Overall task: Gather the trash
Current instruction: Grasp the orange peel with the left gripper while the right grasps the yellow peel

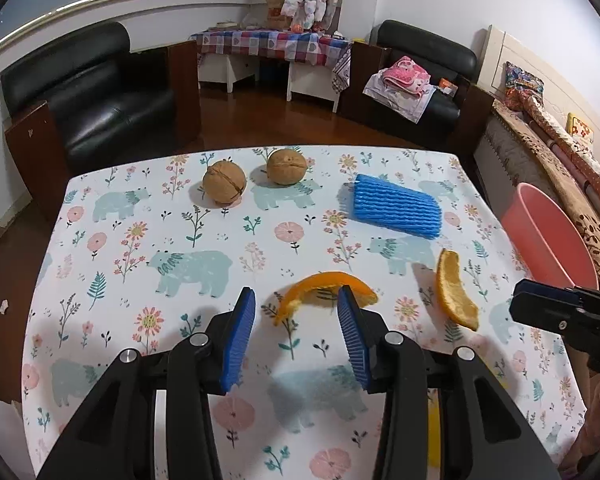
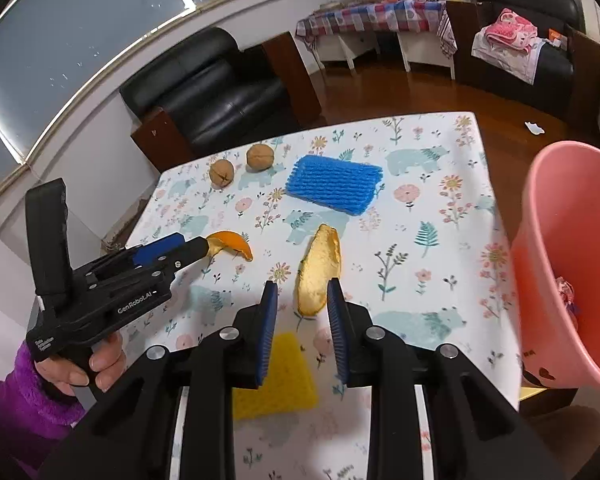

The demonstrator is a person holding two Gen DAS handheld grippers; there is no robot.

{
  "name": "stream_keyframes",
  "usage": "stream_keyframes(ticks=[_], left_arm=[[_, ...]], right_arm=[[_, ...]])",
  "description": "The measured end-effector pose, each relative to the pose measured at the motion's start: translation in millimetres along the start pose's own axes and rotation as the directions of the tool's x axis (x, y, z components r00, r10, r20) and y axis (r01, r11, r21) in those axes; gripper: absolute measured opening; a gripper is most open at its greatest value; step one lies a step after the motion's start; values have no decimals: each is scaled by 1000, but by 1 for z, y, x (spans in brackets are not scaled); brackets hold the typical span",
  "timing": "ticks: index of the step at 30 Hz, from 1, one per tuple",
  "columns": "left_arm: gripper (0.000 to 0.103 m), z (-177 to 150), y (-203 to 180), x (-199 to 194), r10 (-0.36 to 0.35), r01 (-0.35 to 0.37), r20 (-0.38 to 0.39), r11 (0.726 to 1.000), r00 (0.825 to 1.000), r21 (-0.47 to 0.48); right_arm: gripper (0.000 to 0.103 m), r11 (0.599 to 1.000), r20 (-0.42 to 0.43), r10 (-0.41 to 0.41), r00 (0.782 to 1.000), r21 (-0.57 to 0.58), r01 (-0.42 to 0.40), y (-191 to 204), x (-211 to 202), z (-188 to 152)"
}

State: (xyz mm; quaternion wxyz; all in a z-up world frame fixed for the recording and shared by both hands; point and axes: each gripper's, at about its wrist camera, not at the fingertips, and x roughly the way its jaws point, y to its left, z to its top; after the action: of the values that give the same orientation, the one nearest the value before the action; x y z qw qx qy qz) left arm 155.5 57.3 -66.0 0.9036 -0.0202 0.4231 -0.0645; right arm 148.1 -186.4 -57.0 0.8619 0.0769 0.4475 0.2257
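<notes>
A curved orange peel [image 1: 320, 285] lies on the flowered tablecloth [image 1: 112, 264], partly between the fingertips of my left gripper [image 1: 296, 293], which is open just above it. A second, paler peel [image 2: 319, 268] lies to the right, and its near end sits between the blue pads of my open right gripper [image 2: 302, 286] without being pressed. In the right wrist view, the left gripper [image 2: 206, 246], held by a hand in a purple sleeve, has its tips at the orange peel [image 2: 230, 245]. The left wrist view shows the second peel [image 1: 456, 292] and the right gripper [image 1: 518, 306] at the right edge.
A blue foam net [image 1: 396, 210] and two walnuts [image 1: 224, 187] [image 1: 287, 167] lie at the far side of the table. A pink bin [image 2: 572, 260] stands off the table's right edge. A yellow sponge [image 2: 280, 380] lies under the right gripper. Black armchairs stand beyond.
</notes>
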Motion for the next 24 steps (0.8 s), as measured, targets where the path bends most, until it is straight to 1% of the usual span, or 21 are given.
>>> stream_keyframes(ticks=[8, 13, 14, 18, 24], left_arm=[[39, 3, -5, 18, -26, 26, -15, 999, 1000, 36], [14, 3, -9, 28, -35, 37, -33, 998, 999, 58], [7, 2, -10, 30, -37, 39, -36, 998, 999, 58], [5, 0, -11, 29, -43, 45, -29, 998, 999, 48], [5, -4, -4, 14, -61, 60, -17, 998, 998, -30]], right_arm=[[26, 999, -37, -43, 998, 15, 44, -1, 21, -1], [26, 998, -38, -61, 997, 28, 62, -6, 25, 1], [26, 998, -38, -61, 997, 32, 62, -7, 26, 1], [26, 998, -48, -55, 997, 35, 57, -7, 30, 1], [26, 999, -59, -46, 997, 23, 47, -4, 35, -4]])
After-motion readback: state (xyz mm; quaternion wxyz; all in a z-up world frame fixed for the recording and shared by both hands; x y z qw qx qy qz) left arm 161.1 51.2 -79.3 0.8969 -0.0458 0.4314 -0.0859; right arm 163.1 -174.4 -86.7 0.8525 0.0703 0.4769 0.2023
